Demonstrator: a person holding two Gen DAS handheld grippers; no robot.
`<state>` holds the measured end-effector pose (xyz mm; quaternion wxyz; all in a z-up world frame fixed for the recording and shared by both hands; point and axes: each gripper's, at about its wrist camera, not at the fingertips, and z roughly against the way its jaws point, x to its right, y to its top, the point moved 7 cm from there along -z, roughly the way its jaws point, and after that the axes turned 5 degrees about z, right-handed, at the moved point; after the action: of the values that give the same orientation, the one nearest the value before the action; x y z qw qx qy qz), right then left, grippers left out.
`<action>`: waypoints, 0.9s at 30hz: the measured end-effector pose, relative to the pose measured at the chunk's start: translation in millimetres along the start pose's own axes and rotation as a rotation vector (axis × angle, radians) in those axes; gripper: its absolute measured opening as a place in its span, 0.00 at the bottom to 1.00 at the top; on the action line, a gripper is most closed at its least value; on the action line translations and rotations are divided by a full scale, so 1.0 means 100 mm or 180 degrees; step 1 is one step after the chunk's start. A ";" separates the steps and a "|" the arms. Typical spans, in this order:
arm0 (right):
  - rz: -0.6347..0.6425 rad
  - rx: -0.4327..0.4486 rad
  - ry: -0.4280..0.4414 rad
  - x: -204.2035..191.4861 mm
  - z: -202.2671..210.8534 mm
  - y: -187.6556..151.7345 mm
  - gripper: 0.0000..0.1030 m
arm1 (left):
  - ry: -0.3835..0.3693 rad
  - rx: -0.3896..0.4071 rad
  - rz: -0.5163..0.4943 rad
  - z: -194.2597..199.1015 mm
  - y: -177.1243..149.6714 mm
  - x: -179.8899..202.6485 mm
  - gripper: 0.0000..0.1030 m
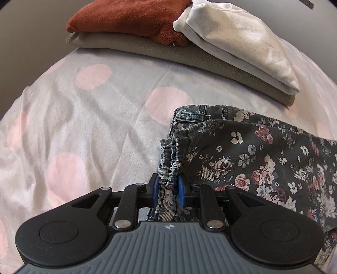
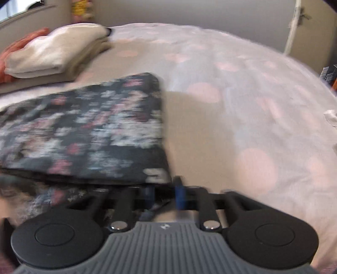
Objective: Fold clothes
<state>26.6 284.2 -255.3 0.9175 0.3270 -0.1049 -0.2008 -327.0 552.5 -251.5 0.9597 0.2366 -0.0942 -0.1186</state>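
Pinching a bunched fold of the floral garment [image 1: 242, 156], my left fingers [image 1: 167, 187] have their blue pads pressed against the gathered cloth on both sides. That dark, flower-printed piece lies on the bed [image 1: 88, 118], on a pale sheet with pink dots, spreading away to the right of my left fingers, with a seamed denim-like edge showing at its far end. Beyond it, near the far edge of the bed, sits a stack of folded clothes: a rust-red piece [image 1: 126, 19] and a white piece [image 1: 238, 42] side by side on top of a wider taupe one [image 1: 147, 45]. My right fingers [image 2: 164, 192] sit at the near right corner of the same garment; the right wrist view is smeared, the pads stand close together, and I cannot tell whether cloth is caught between them. The garment's right edge [image 2: 162, 118] is a straight, folded line.
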 end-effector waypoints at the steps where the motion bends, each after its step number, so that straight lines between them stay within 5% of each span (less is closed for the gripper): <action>1: -0.0064 -0.0009 0.0044 0.04 0.00 -0.02 0.18 | 0.0018 -0.0001 -0.0021 0.00 0.00 0.01 0.17; 6: -0.0553 -0.0078 0.0284 0.26 0.00 -0.08 0.17 | 0.0054 -0.0015 -0.0003 -0.03 -0.01 0.00 0.17; 14: -0.0688 -0.0190 0.0445 0.29 0.14 -0.10 0.22 | 0.0025 0.0006 0.0000 -0.03 -0.02 -0.01 0.18; 20: -0.0538 -0.0194 0.0193 0.36 0.39 -0.12 0.22 | 0.0046 -0.0032 -0.0024 -0.04 -0.01 0.00 0.18; 27: -0.0535 0.0205 0.0246 0.37 0.62 0.15 0.23 | -0.0207 0.0085 0.0046 0.03 0.00 -0.08 0.18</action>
<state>44.2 244.2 -195.9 0.8897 0.3715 -0.0481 -0.2609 -335.8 553.3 -249.8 0.9538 0.2446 -0.1287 -0.1180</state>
